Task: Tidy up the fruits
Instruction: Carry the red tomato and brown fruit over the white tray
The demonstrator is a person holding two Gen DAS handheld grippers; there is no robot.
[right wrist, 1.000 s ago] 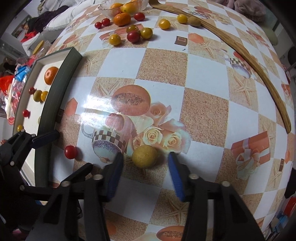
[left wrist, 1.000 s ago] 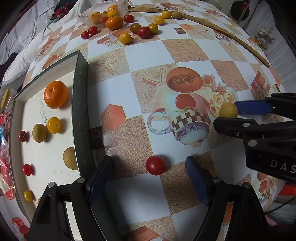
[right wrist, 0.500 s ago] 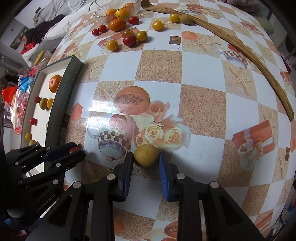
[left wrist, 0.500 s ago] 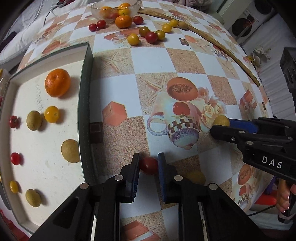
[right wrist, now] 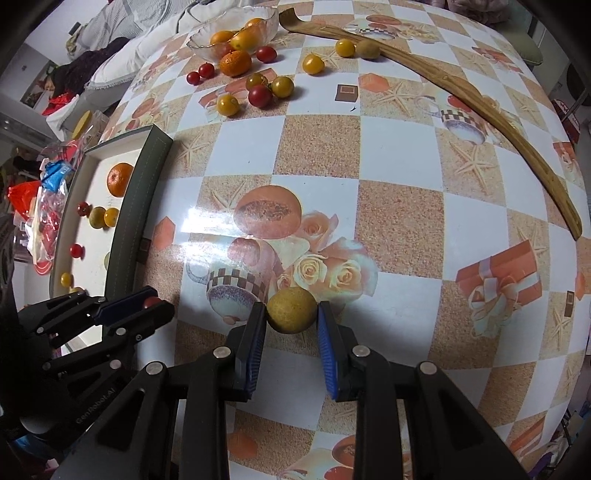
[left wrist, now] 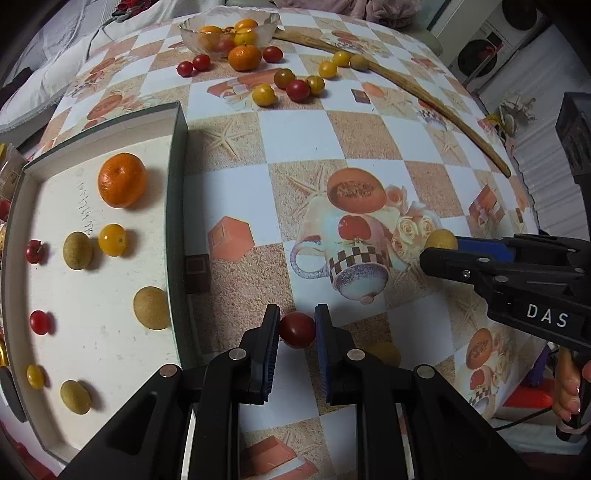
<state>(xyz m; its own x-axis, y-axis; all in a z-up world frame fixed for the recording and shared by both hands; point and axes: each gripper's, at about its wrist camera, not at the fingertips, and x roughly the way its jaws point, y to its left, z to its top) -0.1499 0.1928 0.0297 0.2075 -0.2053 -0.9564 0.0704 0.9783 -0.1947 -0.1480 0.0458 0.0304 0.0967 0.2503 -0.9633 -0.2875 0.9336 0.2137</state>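
Observation:
My left gripper (left wrist: 296, 328) is shut on a red cherry tomato (left wrist: 297, 329), held just above the patterned tablecloth beside the tray. My right gripper (right wrist: 291, 312) is shut on a yellow-green round fruit (right wrist: 291, 310), which also shows in the left wrist view as the yellow-green fruit (left wrist: 439, 239) between the right gripper's fingers (left wrist: 480, 244). The white tray (left wrist: 176, 206) with a dark rim lies to the left and holds an orange (left wrist: 122, 184), small yellow, brownish and red fruits. In the right wrist view the left gripper (right wrist: 147, 303) appears at lower left with the tomato (right wrist: 151, 302) in it.
A glass bowl (left wrist: 229, 27) of oranges stands at the table's far side, with an orange (left wrist: 244, 57) and several cherry tomatoes scattered in front of it. A long curved wooden stick (right wrist: 461, 88) lies along the right. Bags and clutter sit beyond the tray's left side.
Both grippers closed: the left on the red tomato, the right on the yellow-green fruit. The left gripper has since lifted a little with the tomato.

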